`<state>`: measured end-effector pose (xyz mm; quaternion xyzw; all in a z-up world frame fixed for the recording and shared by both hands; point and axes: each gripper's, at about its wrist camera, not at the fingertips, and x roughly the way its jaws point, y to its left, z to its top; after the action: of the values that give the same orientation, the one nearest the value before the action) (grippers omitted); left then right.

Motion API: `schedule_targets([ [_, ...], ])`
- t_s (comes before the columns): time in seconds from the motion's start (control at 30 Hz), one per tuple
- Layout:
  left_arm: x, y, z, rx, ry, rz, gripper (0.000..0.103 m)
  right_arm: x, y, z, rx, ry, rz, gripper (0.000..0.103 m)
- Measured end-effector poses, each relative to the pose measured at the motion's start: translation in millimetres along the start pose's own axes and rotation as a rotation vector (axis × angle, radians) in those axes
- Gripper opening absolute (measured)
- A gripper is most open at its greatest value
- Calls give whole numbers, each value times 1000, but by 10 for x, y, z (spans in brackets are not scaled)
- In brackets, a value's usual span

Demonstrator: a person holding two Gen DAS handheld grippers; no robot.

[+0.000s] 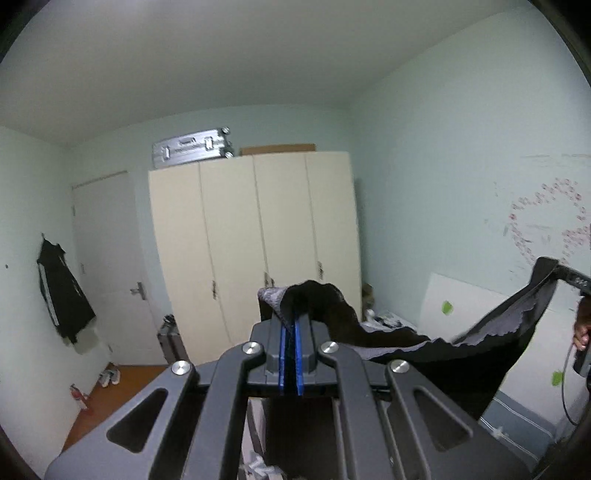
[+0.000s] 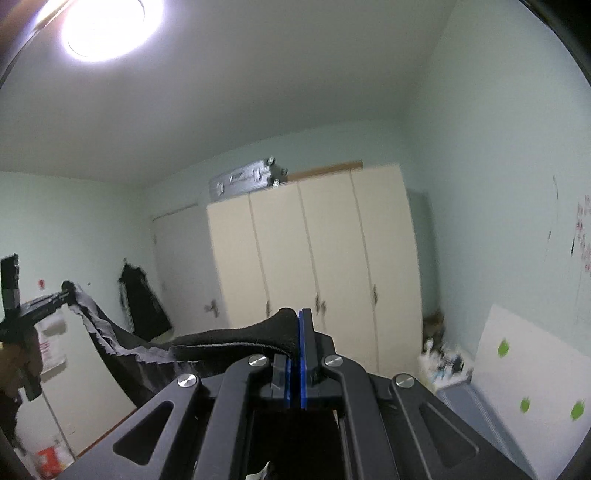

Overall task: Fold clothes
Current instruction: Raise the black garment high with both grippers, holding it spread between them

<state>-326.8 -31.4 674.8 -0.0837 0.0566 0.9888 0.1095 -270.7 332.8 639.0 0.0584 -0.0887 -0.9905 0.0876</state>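
Through the left wrist camera, the left gripper (image 1: 291, 317) pinches an edge of a black garment (image 1: 424, 339) that sags in mid-air across to the right gripper (image 1: 557, 267), with a cream wardrobe (image 1: 255, 240) behind. From the right wrist camera, the right gripper clamps the garment's other edge, beneath a ceiling lamp (image 2: 107, 26).

We hold both grippers raised and roughly level, each pointing toward the wardrobe (image 1: 255, 240). Left gripper (image 1: 291, 314): jaws closed, blue pads pinching the edge of the dark garment (image 1: 424, 343). Right gripper (image 2: 298, 325): jaws closed on the opposite edge. Seen from the left wrist, our right hand (image 1: 581, 328) sits far right of the wardrobe, fingers wrapped around the handle. The grippers stand well apart.
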Motion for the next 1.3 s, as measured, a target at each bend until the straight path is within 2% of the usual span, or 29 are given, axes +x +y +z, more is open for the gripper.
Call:
schedule_targets([
  [0.13, -178, -27, -266, -45, 21, -54, 2, -161, -91, -378, 45, 62, 25, 2],
  [0.27, -516, -126, -387, -40, -23, -51, 2, -354, -157, -554, 90, 60, 22, 3],
  [0.43, -697, -159, -367, -24, -24, -63, 2, -743, -56, -538, 75, 17, 3, 3],
  [0.63, -940, -174, -293, -24, -72, -65, 2, -1097, 86, -447, 31, -12, -42, 3],
  [0.73, -918, -179, -352, -37, -50, -58, 2, -1181, 125, -453, 27, -17, -61, 3],
  [0.97, -684, -78, -553, -58, -5, -16, 2, -943, 71, -592, 47, 27, -72, 3],
  [1.17, -184, 91, -787, -135, 51, 9, 2, -299, -73, -776, 73, 70, -108, 3],
  [1.3, -22, 155, -885, -161, 46, 21, 2, 54, -153, -880, 120, 76, -119, 3],
])
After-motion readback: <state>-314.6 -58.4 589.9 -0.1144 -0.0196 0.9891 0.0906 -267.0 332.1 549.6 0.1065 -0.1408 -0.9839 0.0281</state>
